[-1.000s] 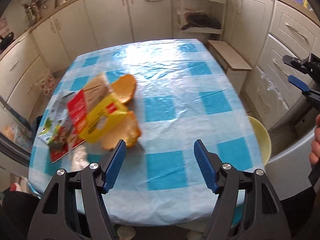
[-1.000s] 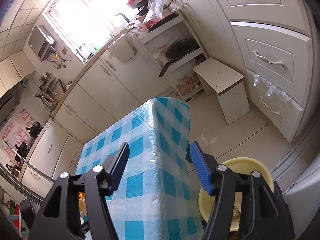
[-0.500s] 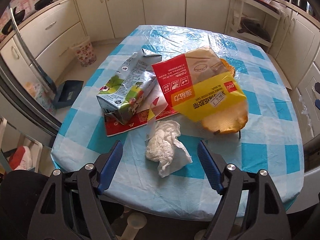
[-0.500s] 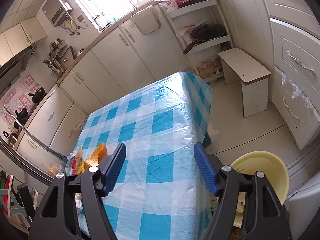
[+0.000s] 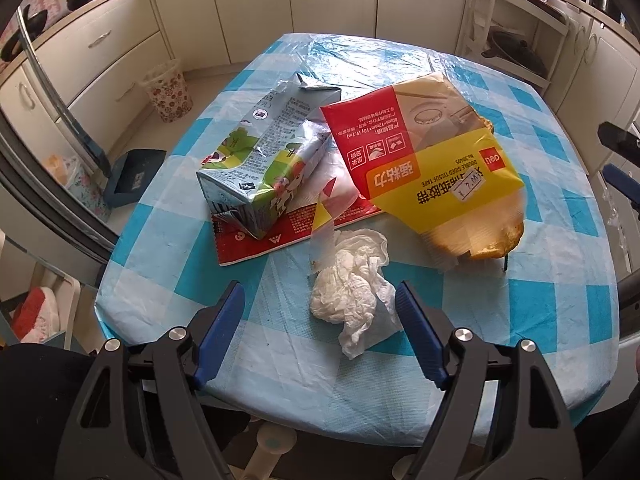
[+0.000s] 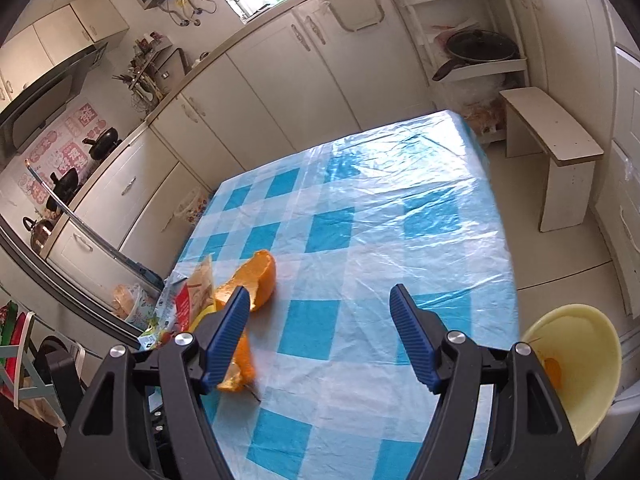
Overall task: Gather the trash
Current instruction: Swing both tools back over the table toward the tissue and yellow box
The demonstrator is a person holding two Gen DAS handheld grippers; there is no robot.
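Note:
A crumpled white tissue (image 5: 352, 288) lies near the front edge of the checked table (image 5: 560, 308). My left gripper (image 5: 318, 296) is open, and the tissue sits between its fingers, closer to the right-hand one, untouched. Behind it lie a milk carton (image 5: 260, 160), a flat red wrapper (image 5: 280, 240) and a red-and-yellow tape bag (image 5: 420, 152) covering orange peel (image 5: 484, 240). My right gripper (image 6: 318, 296) stands open over the table (image 6: 360, 220) with nothing between its fingers. The orange peel (image 6: 260, 276) is just behind its left finger.
A pale yellow bowl (image 6: 572, 360) with an orange scrap inside stands off the table's right side. A flowered waste basket (image 5: 168, 92) and a blue dustpan (image 5: 134, 176) are on the floor at the left. A low wooden stool (image 6: 552, 148) stands by the cabinets.
The left view has swung onto the trash pile, and the tissue now lies between its fingers. The right view has swung left from the floor onto the table. Both jaws stand slightly wider.

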